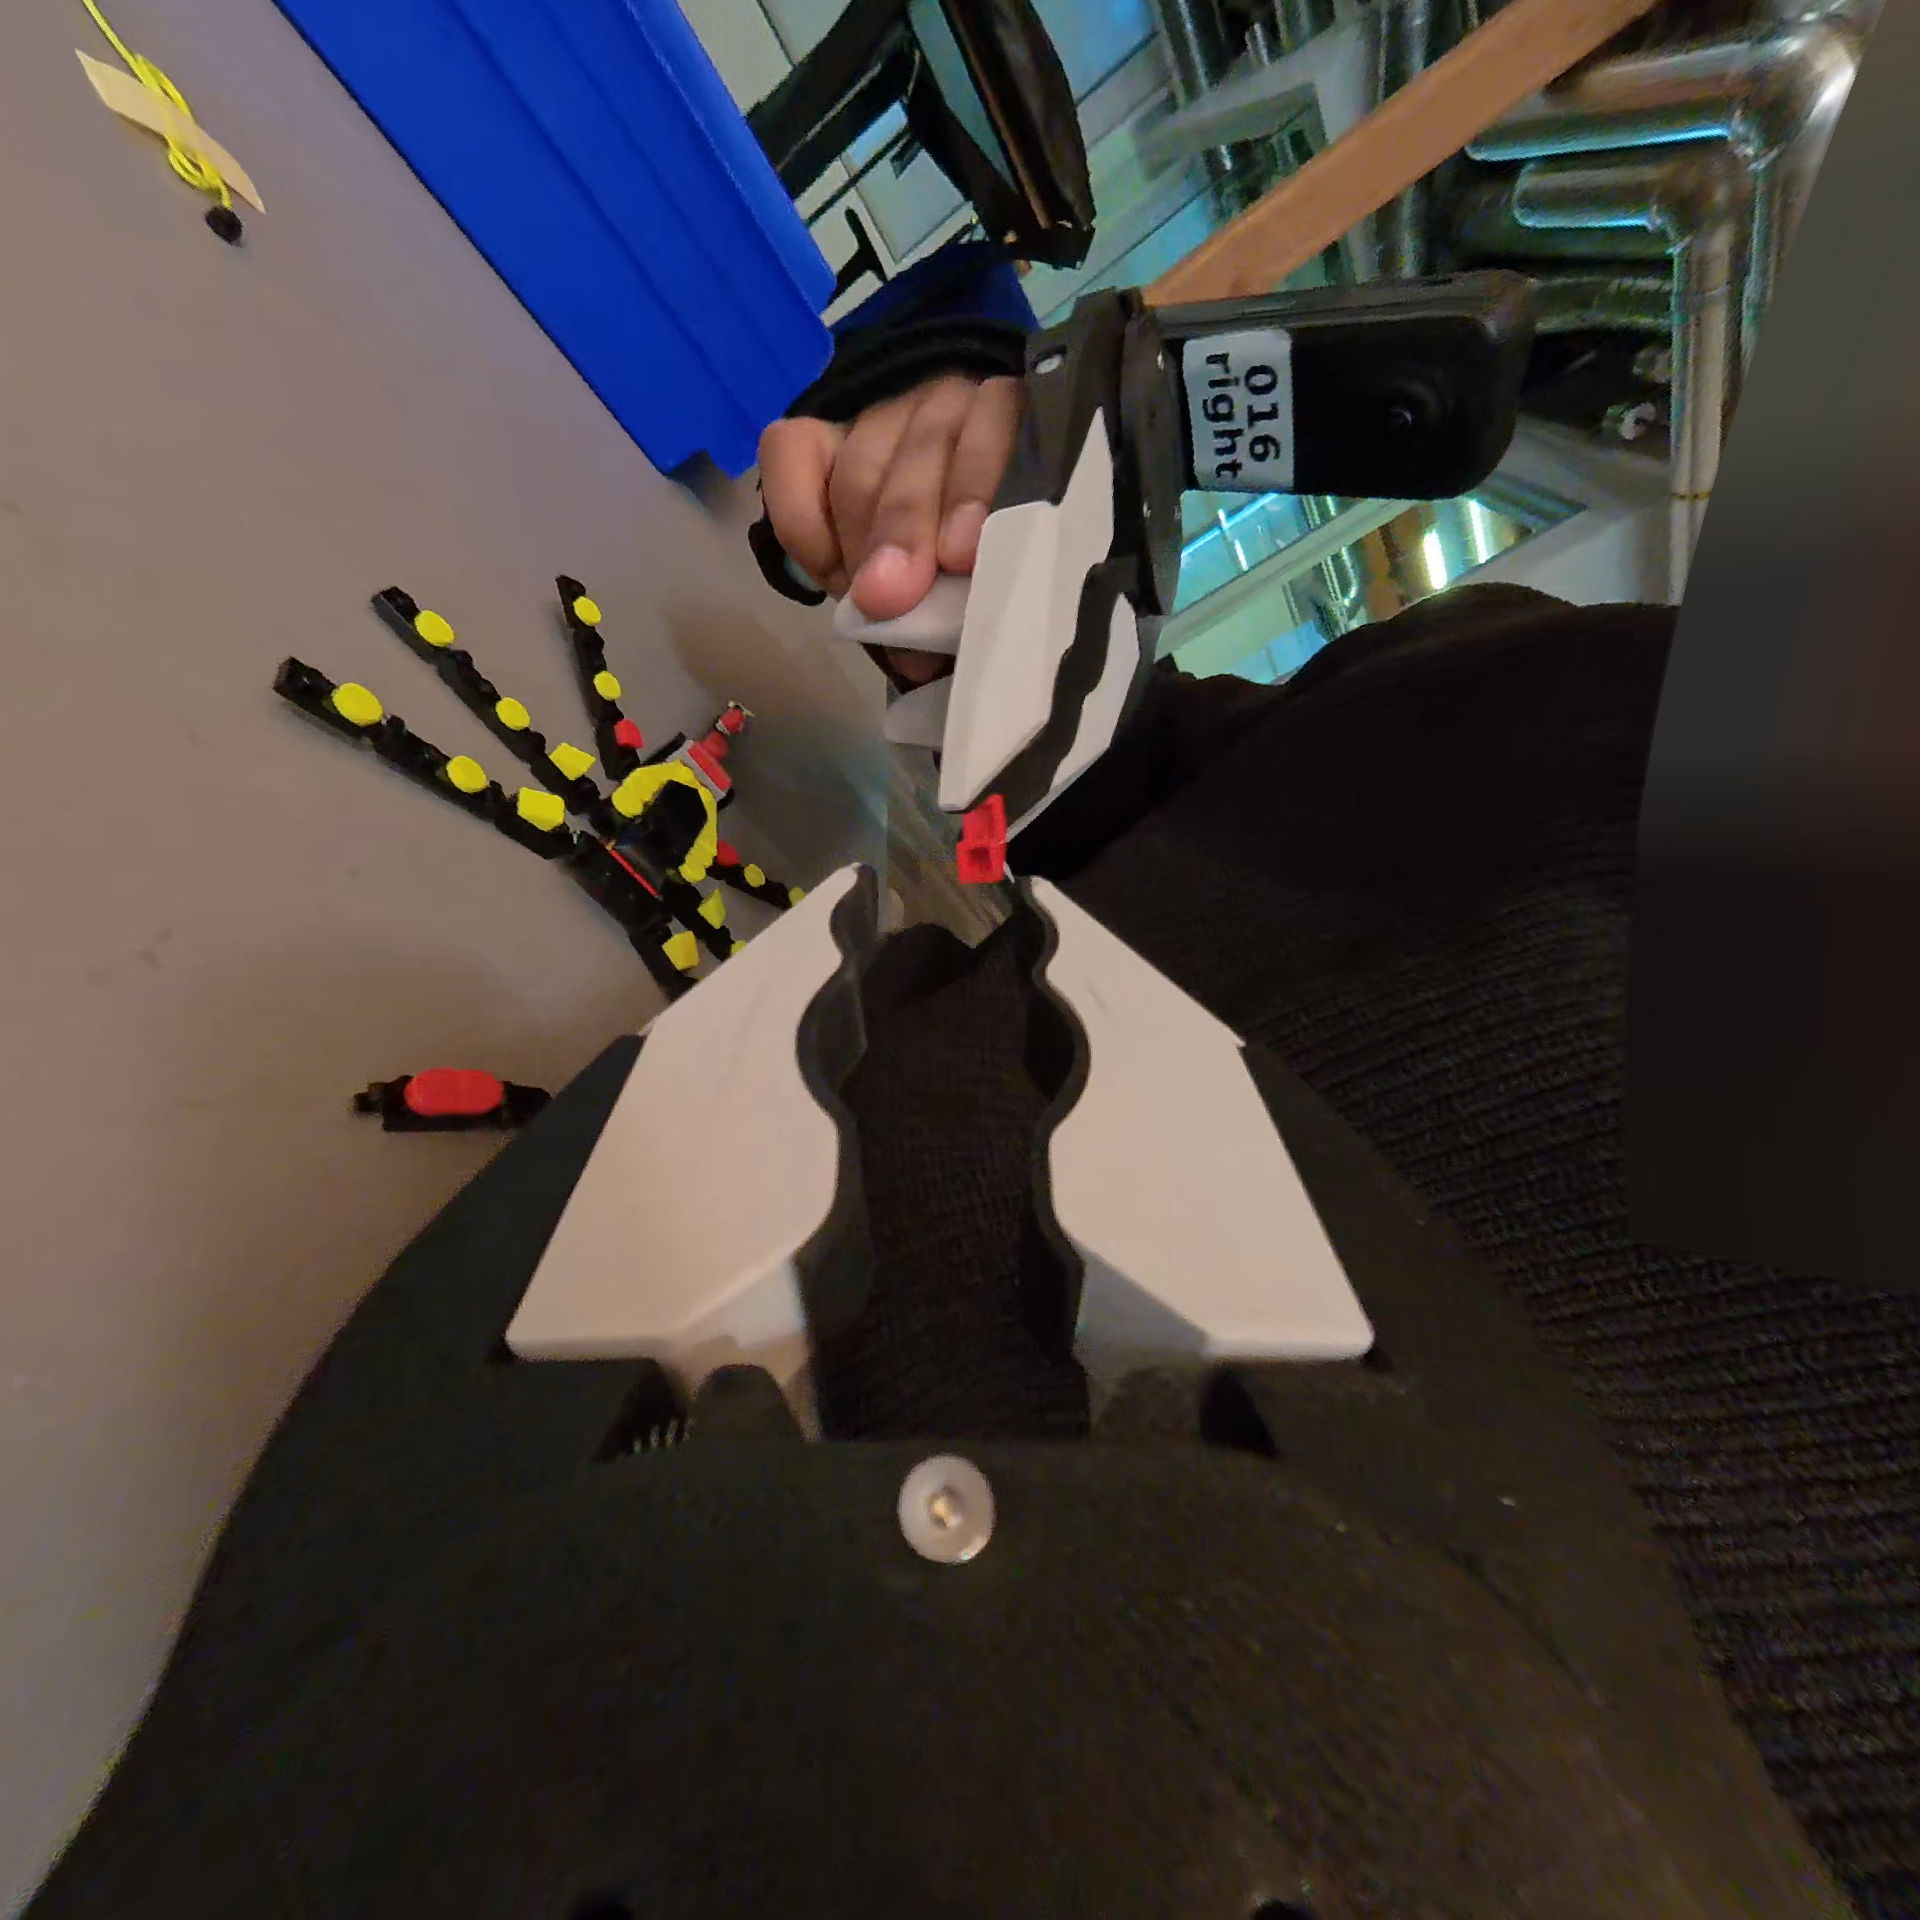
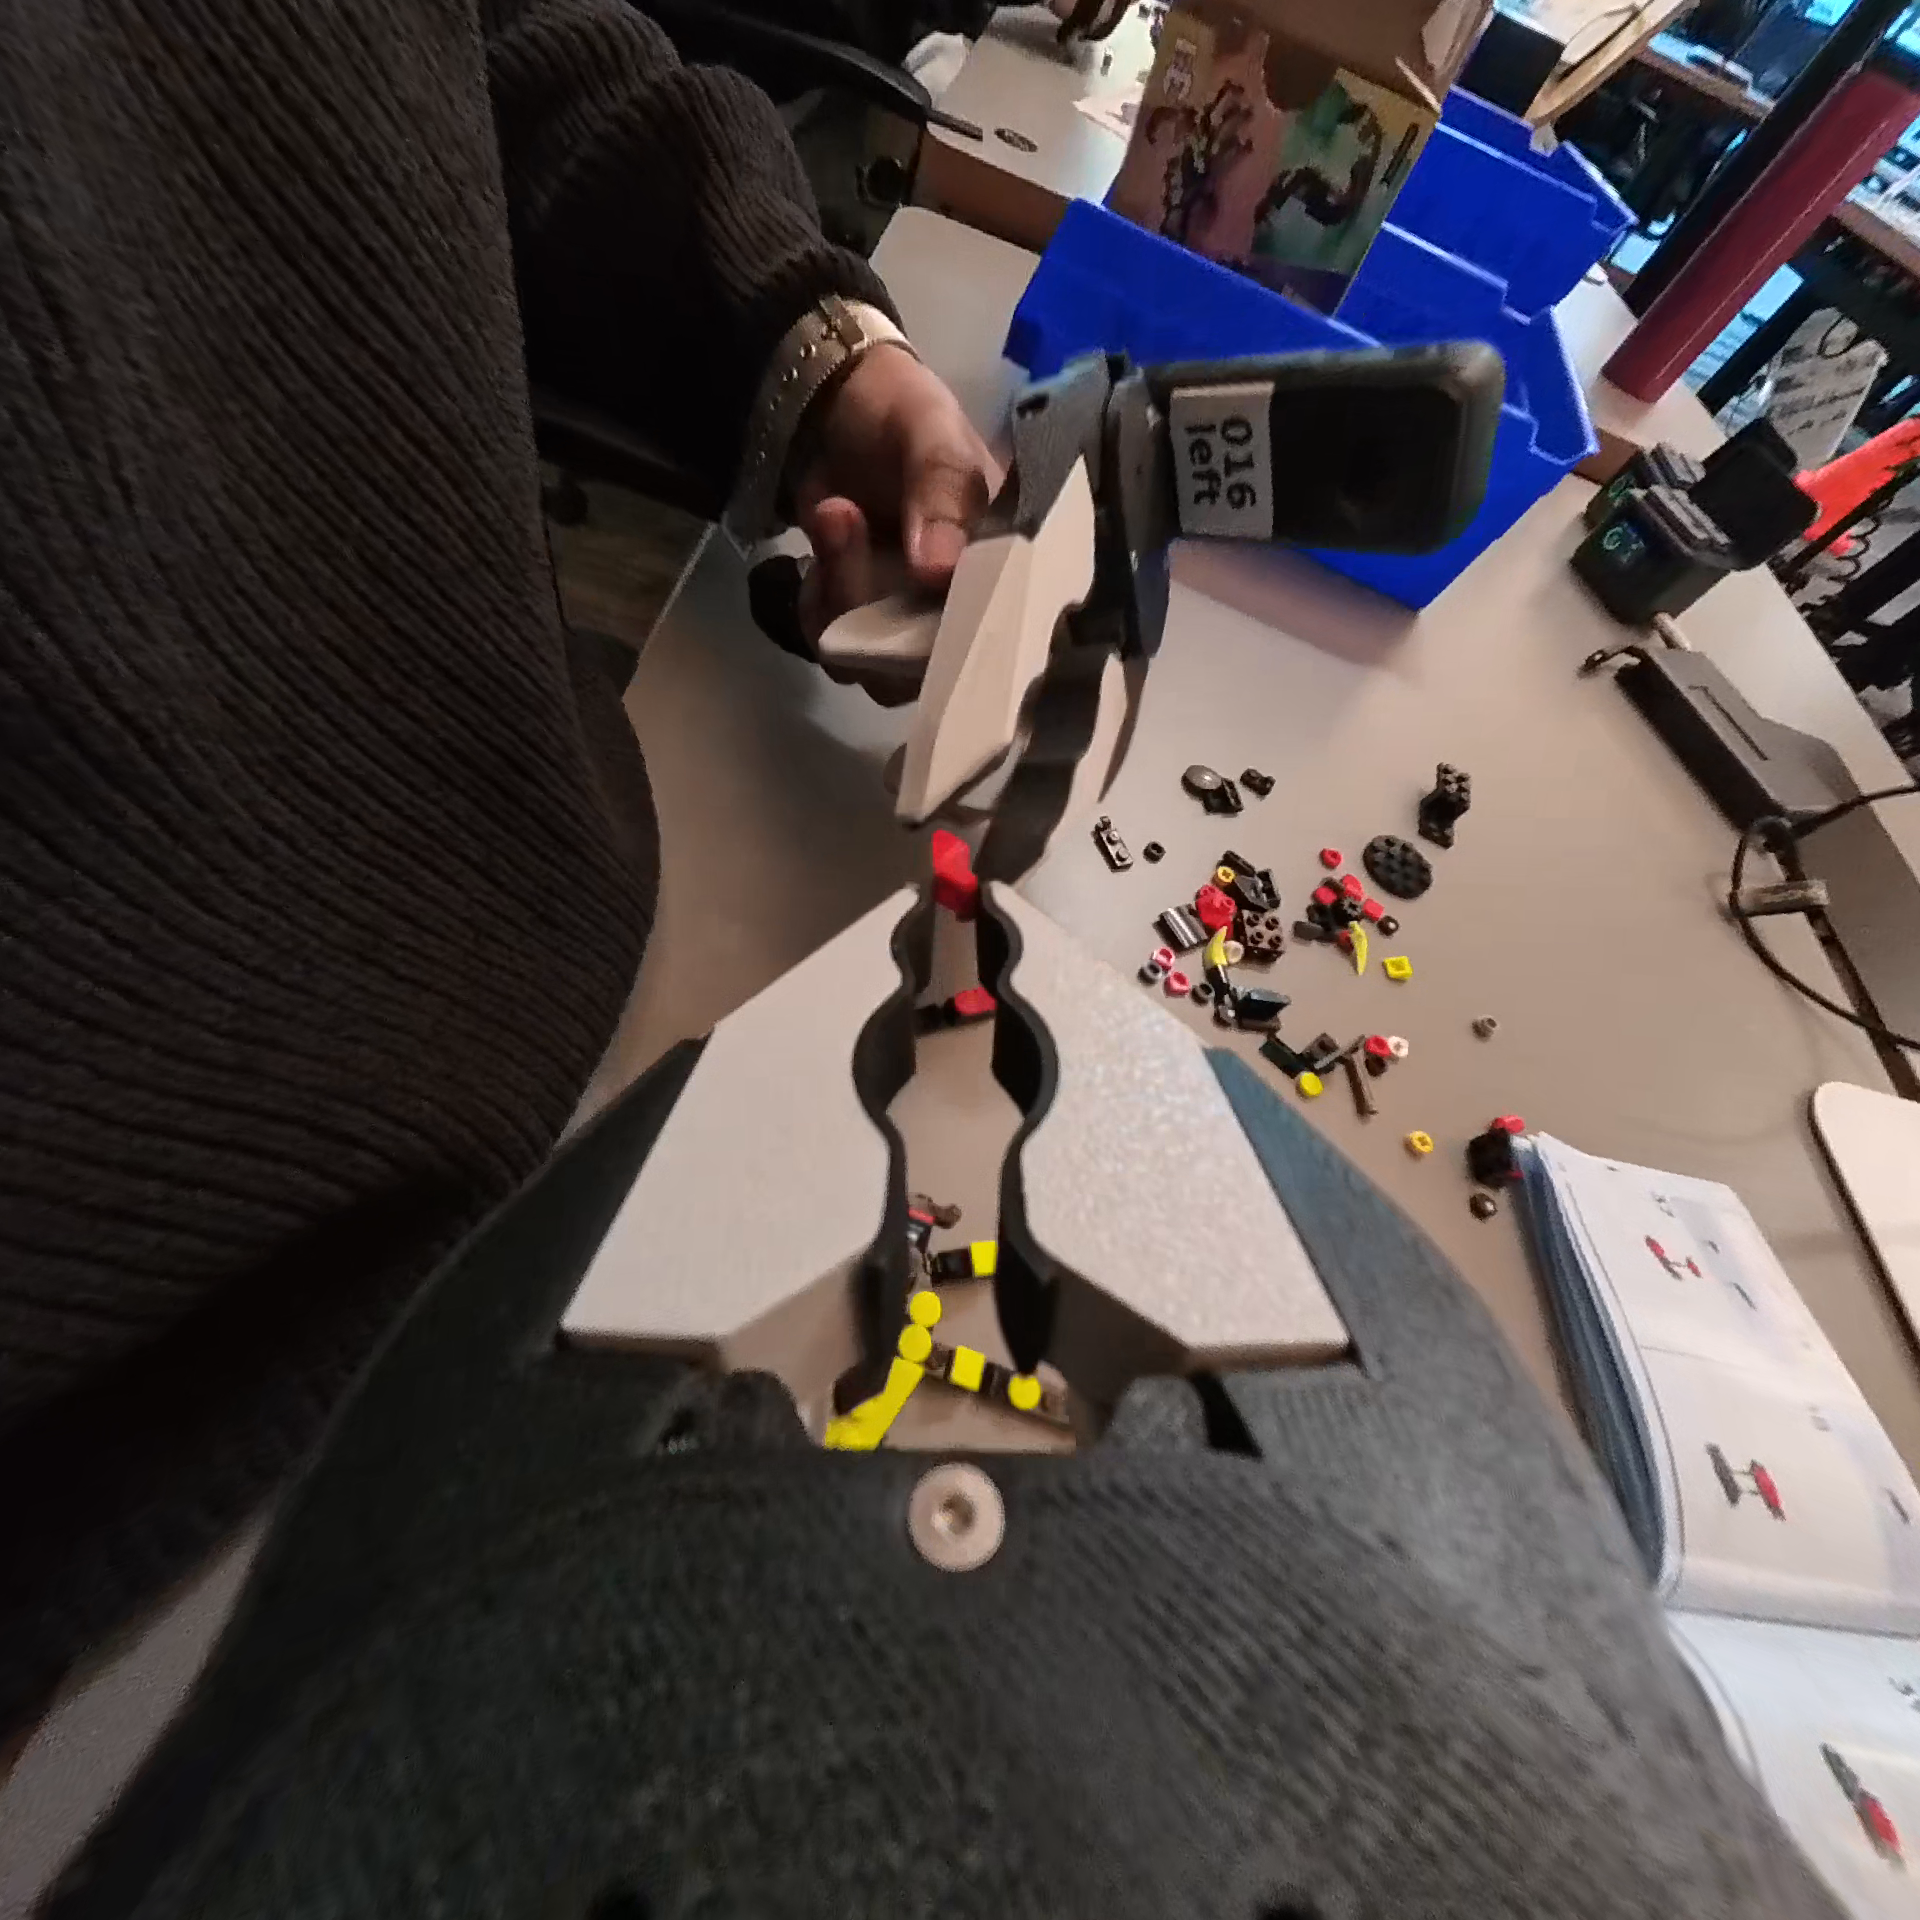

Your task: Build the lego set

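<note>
My right gripper is shut on a small red brick at its fingertips and holds it in the air above the table edge. The brick also shows in the left wrist view, pinched in the tips of the right gripper. My left gripper is narrowly open and empty, its tips just below the red brick. It shows tip to tip with the right one in the right wrist view. A black and yellow spider-like model lies on the grey table.
A small red and black assembly lies near the model. Loose pieces are scattered mid-table, with an open instruction booklet to the right. Blue bins and a set box stand behind. A person's dark sweater fills the left. My two grippers' fingertips are within a few centimetres of each other.
</note>
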Motion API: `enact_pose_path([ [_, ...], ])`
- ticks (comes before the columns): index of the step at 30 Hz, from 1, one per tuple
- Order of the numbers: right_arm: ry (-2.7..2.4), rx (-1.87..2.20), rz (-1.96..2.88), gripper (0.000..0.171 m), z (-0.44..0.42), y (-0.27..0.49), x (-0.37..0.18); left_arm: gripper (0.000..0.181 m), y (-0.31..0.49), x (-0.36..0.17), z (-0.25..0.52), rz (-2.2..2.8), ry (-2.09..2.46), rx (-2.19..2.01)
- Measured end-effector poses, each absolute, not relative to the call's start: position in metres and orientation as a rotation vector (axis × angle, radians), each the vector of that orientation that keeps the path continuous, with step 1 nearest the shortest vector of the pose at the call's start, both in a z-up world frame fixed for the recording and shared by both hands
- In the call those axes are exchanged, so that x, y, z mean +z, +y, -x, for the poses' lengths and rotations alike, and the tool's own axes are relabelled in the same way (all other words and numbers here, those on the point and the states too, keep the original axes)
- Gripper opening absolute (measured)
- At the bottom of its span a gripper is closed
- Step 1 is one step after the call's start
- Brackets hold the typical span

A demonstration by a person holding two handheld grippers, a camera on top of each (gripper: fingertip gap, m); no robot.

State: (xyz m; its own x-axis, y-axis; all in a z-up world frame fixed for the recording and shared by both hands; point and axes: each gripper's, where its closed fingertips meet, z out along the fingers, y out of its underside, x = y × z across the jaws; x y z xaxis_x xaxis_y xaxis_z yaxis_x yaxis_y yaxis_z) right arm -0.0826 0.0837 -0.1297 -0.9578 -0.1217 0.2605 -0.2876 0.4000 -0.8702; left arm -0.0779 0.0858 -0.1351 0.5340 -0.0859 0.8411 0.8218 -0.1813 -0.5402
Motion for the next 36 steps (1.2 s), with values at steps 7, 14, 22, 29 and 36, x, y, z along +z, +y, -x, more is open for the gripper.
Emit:
enact_pose_path([
  [7, -2.506, 1.546, -0.435, 0.006, 0.076, 0.082, -0.135, 0.016, 0.092, -0.131, 0.066, 1.502, -0.629, -1.033],
  [14, -2.512, 1.587, -0.385, 0.006, 0.078, 0.081, -0.134, 0.005, 0.090, -0.131, 0.069, 1.482, -0.637, -1.043],
  [22, -2.439, 2.019, 0.466, 0.020, 0.118, 0.085, -0.115, 0.005, 0.074, -0.110, 0.105, 1.349, -0.629, -0.745],
  [29, -2.370, 2.295, 0.743, 0.016, 0.105, 0.072, -0.111, 0.005, 0.079, -0.104, 0.101, 1.375, -0.573, -0.646],
  [36, -2.321, 2.416, 0.783, 0.014, 0.105, 0.073, -0.102, 0.005, 0.080, -0.104, 0.097, 1.382, -0.558, -0.660],
])
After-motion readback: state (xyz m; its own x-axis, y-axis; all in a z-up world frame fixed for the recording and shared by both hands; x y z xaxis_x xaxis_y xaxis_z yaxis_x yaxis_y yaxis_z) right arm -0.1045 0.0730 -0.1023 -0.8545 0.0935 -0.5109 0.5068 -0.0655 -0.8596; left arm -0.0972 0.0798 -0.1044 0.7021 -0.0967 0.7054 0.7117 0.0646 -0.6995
